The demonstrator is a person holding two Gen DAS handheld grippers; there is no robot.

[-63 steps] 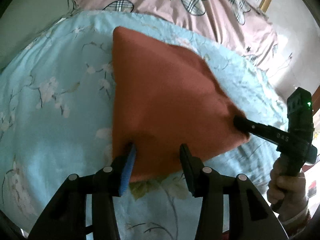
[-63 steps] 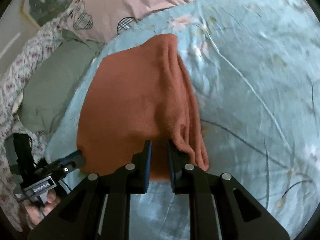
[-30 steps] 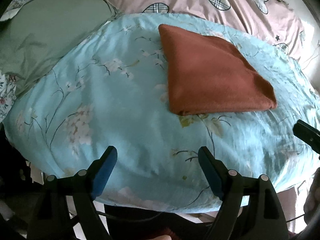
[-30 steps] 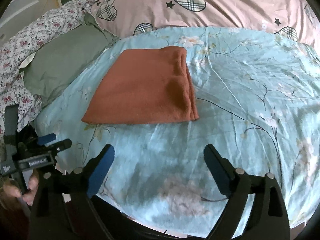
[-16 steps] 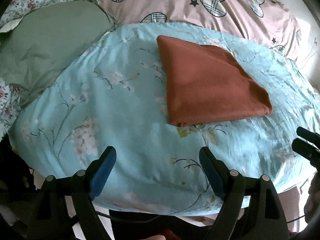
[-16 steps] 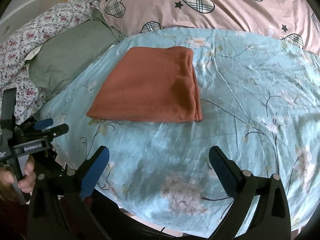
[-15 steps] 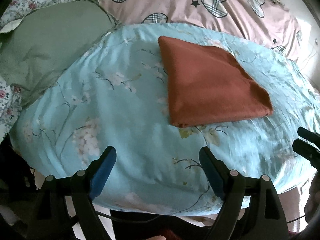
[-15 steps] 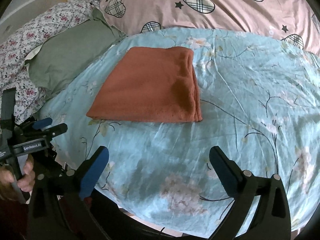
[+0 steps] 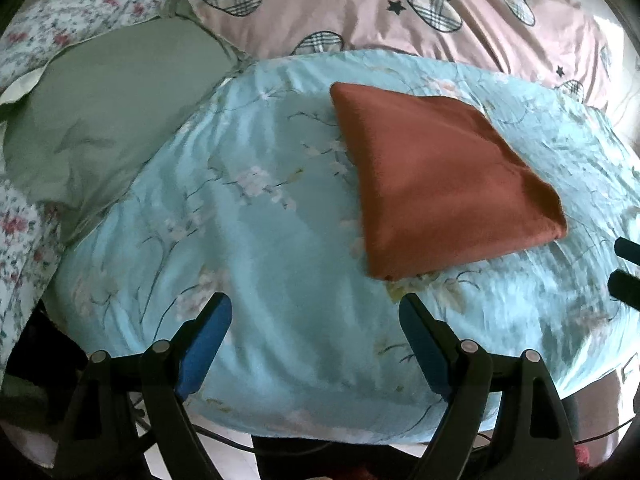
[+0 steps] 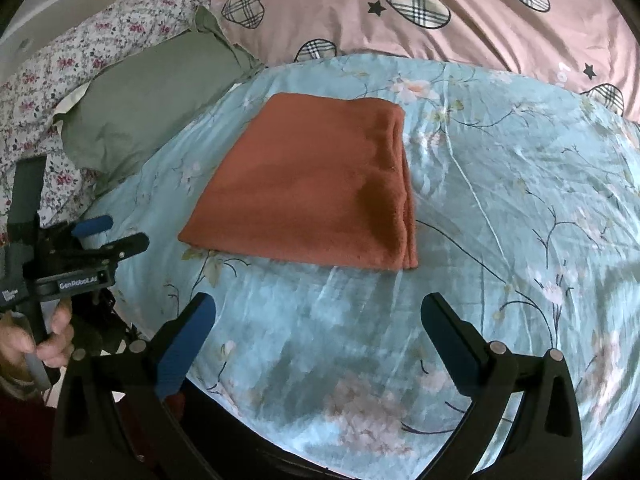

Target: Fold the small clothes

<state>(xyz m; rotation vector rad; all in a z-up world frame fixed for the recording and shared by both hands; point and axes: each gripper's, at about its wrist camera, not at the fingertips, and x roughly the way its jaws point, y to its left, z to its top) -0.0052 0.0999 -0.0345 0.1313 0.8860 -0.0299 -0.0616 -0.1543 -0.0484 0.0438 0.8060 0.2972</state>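
A rust-orange folded cloth (image 10: 316, 184) lies flat on the bed, on the pale blue quilt with a blossom-branch print (image 10: 500, 208). It is folded into a neat four-sided packet. Seen from the right wrist, its long edges run away from the gripper toward the pillows, the far end narrower than the near one, and the stacked layered edges show along its right side. From the left wrist the same cloth (image 9: 436, 184) sits right of centre, one corner pointing at the far pillows and another toward the right edge of the bed.

Going from left to right across the bed: a white sheet with small red flowers (image 10: 52, 80) covers the far left, a plain sage-green pillow (image 10: 152, 96) lies on it and touches the quilt's edge, and behind the quilt spreads a pink cover with plaid hearts and black stars (image 10: 460, 12). A strip of framed picture shows at the top left corner of the right wrist view.

The left gripper (image 9: 316, 316) hovers over the near edge of the quilt, angled downward, its blue-padded fingers spread wide with nothing between them; a hand (image 10: 36, 340) grasps its handle at the left of the right wrist view. The right gripper (image 10: 318, 312) is likewise tilted down over the quilt's near edge, jaws as wide apart as they go and empty. Both sit short of the cloth, well clear of it.
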